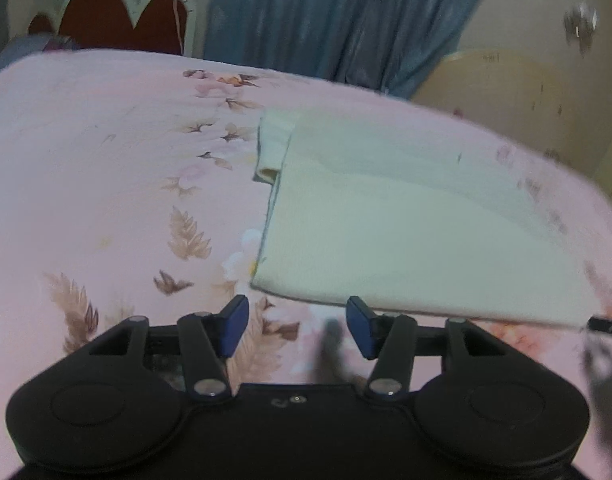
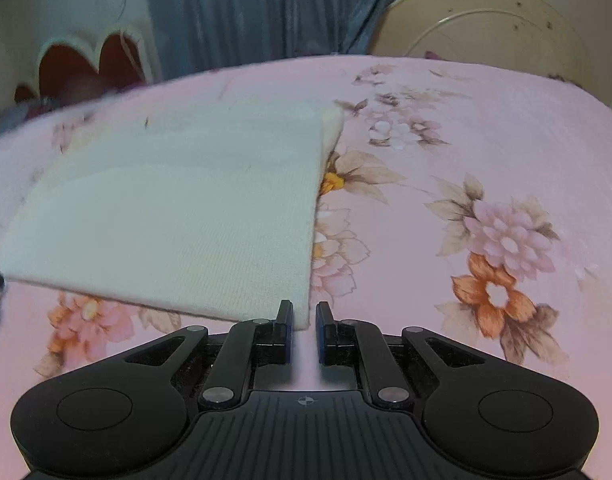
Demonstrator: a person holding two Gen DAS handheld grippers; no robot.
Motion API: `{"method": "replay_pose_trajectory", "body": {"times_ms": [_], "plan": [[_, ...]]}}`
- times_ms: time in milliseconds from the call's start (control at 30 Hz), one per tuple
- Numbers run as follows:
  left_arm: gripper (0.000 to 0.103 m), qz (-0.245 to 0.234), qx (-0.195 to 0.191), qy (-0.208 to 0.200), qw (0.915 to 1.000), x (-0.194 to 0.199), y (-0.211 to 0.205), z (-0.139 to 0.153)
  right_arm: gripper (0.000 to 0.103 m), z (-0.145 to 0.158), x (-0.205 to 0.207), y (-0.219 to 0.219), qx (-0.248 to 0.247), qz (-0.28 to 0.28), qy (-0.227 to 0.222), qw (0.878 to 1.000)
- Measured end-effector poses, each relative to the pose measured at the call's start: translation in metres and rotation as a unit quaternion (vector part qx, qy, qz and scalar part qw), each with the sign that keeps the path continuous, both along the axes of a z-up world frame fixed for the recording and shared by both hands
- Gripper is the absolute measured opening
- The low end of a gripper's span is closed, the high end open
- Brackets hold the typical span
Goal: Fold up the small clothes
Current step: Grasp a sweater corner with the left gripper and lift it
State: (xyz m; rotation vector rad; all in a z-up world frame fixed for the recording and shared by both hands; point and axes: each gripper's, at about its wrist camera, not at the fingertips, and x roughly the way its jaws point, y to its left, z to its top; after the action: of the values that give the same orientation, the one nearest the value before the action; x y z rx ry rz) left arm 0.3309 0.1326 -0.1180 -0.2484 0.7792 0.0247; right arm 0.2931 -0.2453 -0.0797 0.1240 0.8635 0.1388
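A pale cream knit garment lies folded flat on the pink floral bedsheet, with a sleeve part sticking out at its far left corner. My left gripper is open and empty, just in front of the garment's near left edge. In the right wrist view the same garment lies left of centre. My right gripper is open with a narrow gap, its jaws at the garment's near right corner, holding nothing.
A red and cream scalloped headboard stands at the far left. Blue curtains hang behind the bed. A cream round panel stands beyond the bed's far right edge. The sheet spreads wide on either side of the garment.
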Motion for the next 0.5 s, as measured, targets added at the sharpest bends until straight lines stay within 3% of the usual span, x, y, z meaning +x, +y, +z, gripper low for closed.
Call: {"method": "replay_pose_trajectory", "body": {"times_ms": [67,133,200,267,367,500], "plan": [[0.039,0.011,-0.064,-0.008,0.9978,-0.007,0.006,-0.002,0.009,0.006,-0.009,-0.001,0.015,-0.005,-0.011,1.000],[0.030,0.046,-0.131,-0.013,0.9902,-0.011,0.012,-0.009,0.009,0.014,-0.015,0.002,0.036,-0.003,-0.028,0.999],[0.031,0.089,-0.201,-0.025,0.9752,-0.014,0.017,-0.019,0.009,0.021,-0.015,0.009,0.044,0.000,-0.035,0.998],[0.037,0.130,-0.271,-0.019,0.9536,-0.013,0.022,-0.034,0.008,0.030,-0.013,0.018,0.056,0.007,-0.044,0.997],[0.037,0.155,-0.320,-0.030,0.9340,-0.004,0.026,-0.047,0.008,0.038,-0.002,0.032,0.070,0.023,-0.044,0.996],[0.034,0.165,-0.336,-0.047,0.9263,0.013,0.027,-0.054,0.008,0.041,0.022,0.055,0.087,0.043,-0.043,0.994]]}}
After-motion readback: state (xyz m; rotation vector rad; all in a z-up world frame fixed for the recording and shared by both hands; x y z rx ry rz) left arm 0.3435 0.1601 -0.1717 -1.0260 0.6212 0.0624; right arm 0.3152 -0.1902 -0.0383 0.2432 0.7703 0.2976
